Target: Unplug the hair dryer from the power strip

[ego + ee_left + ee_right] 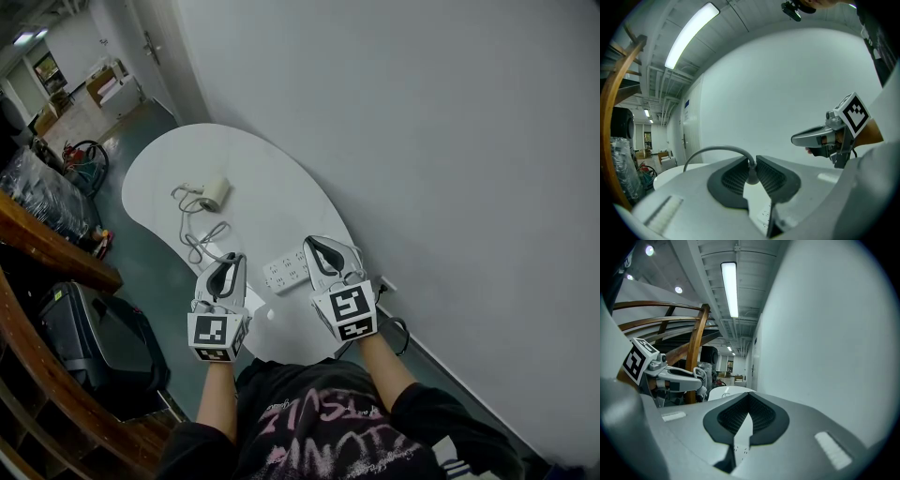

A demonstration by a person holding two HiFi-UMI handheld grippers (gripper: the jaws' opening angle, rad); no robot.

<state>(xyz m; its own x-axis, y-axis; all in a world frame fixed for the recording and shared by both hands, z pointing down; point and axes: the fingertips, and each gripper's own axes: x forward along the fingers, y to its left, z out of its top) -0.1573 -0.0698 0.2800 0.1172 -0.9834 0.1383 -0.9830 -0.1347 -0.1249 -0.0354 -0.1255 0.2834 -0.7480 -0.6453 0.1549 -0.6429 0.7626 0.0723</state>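
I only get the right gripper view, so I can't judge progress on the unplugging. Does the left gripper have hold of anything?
Observer: Yes. The left gripper is shut on the grey cable, pinched at the tips of its jaws.
Operator: Where does that cable run?
Observer: In the head view it lies in loose loops on the white table ahead of the left gripper.
Operator: And the hair dryer?
Observer: The hair dryer lies farther along the table, beyond those loops and apart from both grippers.
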